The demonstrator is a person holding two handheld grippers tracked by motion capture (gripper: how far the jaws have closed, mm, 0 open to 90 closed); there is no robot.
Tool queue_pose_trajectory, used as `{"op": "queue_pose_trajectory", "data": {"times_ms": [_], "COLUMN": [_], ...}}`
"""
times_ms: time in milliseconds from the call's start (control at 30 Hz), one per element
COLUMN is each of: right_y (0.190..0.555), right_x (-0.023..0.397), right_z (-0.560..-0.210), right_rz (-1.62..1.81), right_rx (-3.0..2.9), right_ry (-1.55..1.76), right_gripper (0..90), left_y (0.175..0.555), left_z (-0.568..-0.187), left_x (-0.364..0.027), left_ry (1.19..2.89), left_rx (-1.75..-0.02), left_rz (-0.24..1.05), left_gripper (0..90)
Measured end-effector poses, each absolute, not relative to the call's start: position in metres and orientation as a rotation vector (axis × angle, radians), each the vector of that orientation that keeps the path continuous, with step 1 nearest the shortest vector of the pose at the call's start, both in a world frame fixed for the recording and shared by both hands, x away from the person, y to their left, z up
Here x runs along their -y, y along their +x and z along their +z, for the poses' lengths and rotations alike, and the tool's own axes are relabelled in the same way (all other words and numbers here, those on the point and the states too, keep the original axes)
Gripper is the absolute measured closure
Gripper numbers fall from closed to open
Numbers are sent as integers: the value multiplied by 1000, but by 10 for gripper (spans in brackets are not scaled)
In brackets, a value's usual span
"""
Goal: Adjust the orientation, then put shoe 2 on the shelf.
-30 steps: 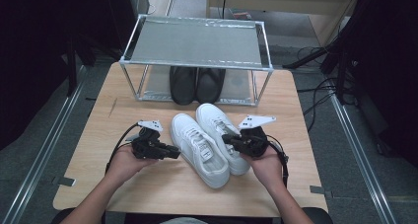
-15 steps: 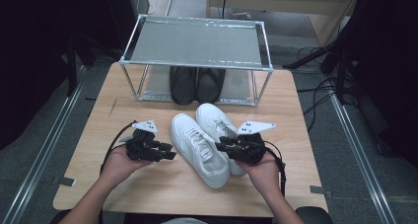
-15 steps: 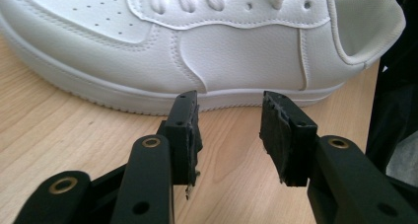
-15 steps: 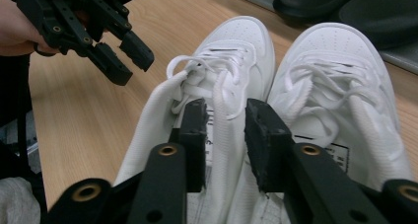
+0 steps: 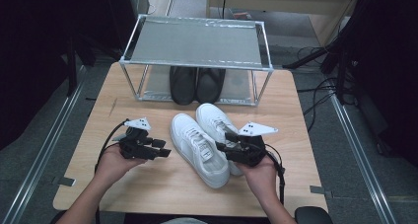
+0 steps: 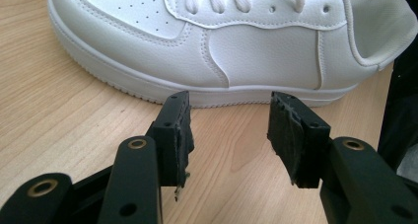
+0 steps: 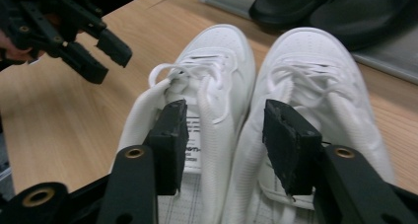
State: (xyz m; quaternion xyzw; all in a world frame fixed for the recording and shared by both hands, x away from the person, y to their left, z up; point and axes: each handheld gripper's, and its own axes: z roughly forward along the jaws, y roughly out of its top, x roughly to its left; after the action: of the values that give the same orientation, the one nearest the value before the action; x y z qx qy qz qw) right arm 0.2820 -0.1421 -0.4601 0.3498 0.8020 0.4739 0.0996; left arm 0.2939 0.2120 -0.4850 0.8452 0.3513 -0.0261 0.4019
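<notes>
Your grippers [image 5: 160, 152] were black w/ brass rivets, rough pads [image 6: 291, 135], grey top plates [image 5: 138, 123] and black cables [image 5: 280, 172]; forearms bare.

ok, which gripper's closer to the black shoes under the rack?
Right, though the margin is slim. The right gripper sits over the heels of the white sneakers, roughly below the black shoes. The left gripper lies off to the sneakers' left, a bit farther away.

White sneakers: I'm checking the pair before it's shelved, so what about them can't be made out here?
- Left sneaker: toe and top cut off by the left gripper view's edges.
- Tongue label: print too small, partly behind the right tongs.
- Right sneaker: heel hidden by the right tongs in the high view.
</notes>
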Motion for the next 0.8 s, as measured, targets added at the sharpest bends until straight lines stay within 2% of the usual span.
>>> {"op": "queue_pose_trajectory", "data": {"times_ms": [267, 300, 533, 800], "right_y": [287, 288, 295, 295], "right_x": [138, 134, 125, 120], "right_z": [-464, -466, -473, -477], "right_rz": [1396, 1391, 1374, 1300], "right_rx": [-2373, -2377, -2379, -2399], "right_ry": [1083, 1087, 1113, 1077], "right_gripper": [430, 399, 353, 394], "left_y": [296, 296, 297, 298], "left_z": [-486, -486, -487, -487], "left_x": [-213, -213, -217, -218], "left_ry": [2150, 2149, 2131, 2134], "left_rx": [-899, -901, -916, -914], "left_rz": [-59, -57, -58, -62], "left_gripper": [494, 493, 490, 488]}}
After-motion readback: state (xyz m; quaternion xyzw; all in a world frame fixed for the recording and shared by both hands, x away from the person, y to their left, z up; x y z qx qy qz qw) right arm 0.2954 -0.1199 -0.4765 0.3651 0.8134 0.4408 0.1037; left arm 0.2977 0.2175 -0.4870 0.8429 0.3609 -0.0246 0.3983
